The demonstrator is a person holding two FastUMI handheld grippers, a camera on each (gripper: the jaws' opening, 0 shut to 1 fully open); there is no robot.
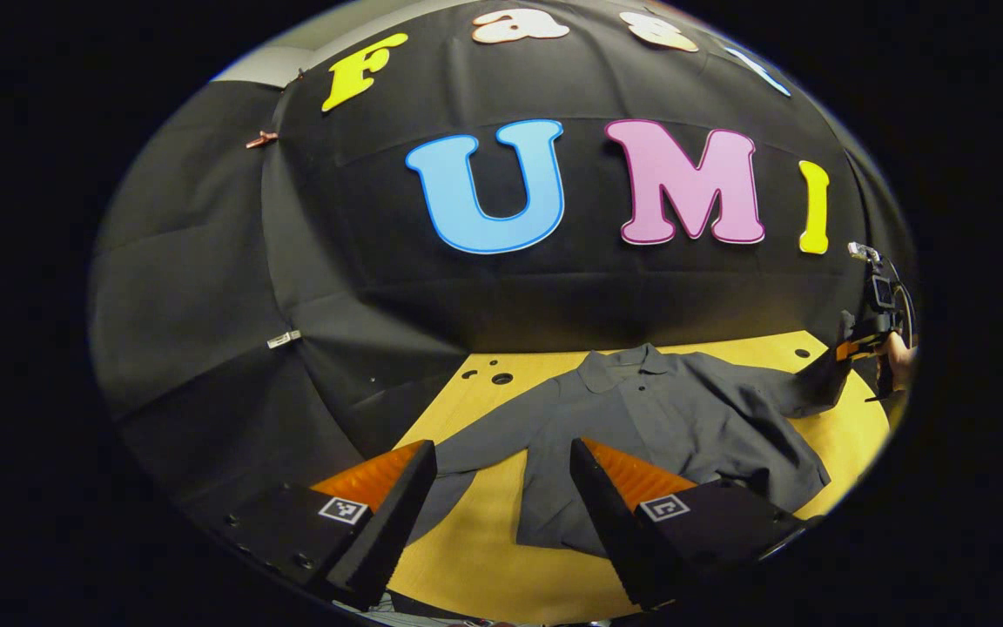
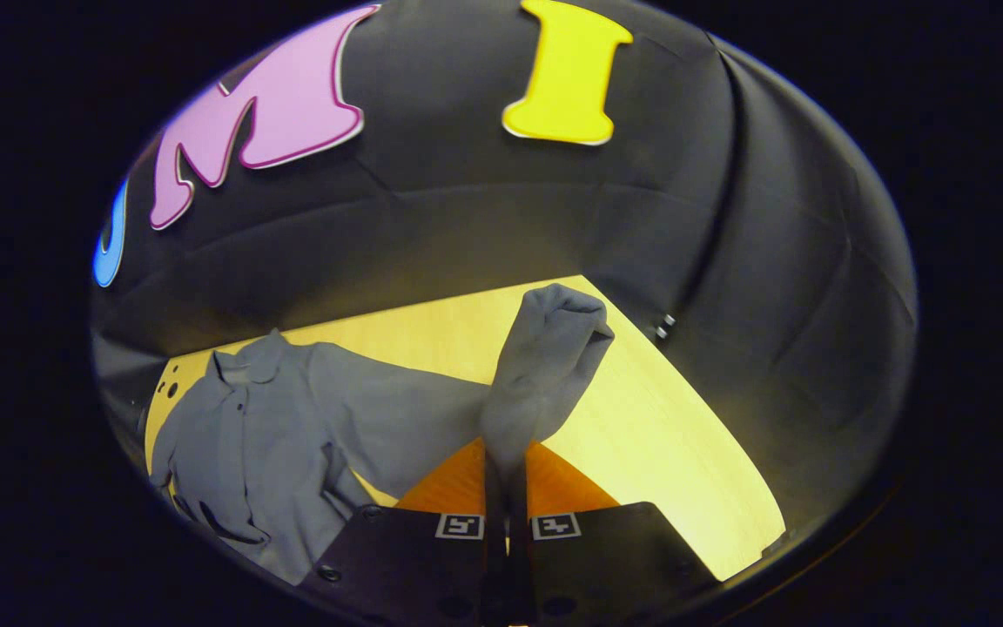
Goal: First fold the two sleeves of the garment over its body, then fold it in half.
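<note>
Right gripper (image 2: 501, 488) is clamped on a sleeve (image 2: 545, 366) end, both fingers pressed together on the cloth, which stands up bunched above them. Left gripper (image 1: 501, 488) hangs over the near edge of the shirt (image 1: 667, 418) with its fingers apart and nothing between them.

That shirt lies flat and face up on the table (image 1: 484, 557), collar (image 1: 632, 359) toward the wall, its other sleeve (image 1: 475, 444) spread out to the side, not yet folded. In the left gripper view, the right gripper (image 1: 854, 348) shows far off at the table's edge, with the held sleeve lifted.

Thin, soft cloth like this should be light and limp, so it will likely sag and crumple rather than hold a crease. Best hold is probably at the cuff, with the sleeve laid down slowly across the chest; the free sleeve wants the same grip
</note>
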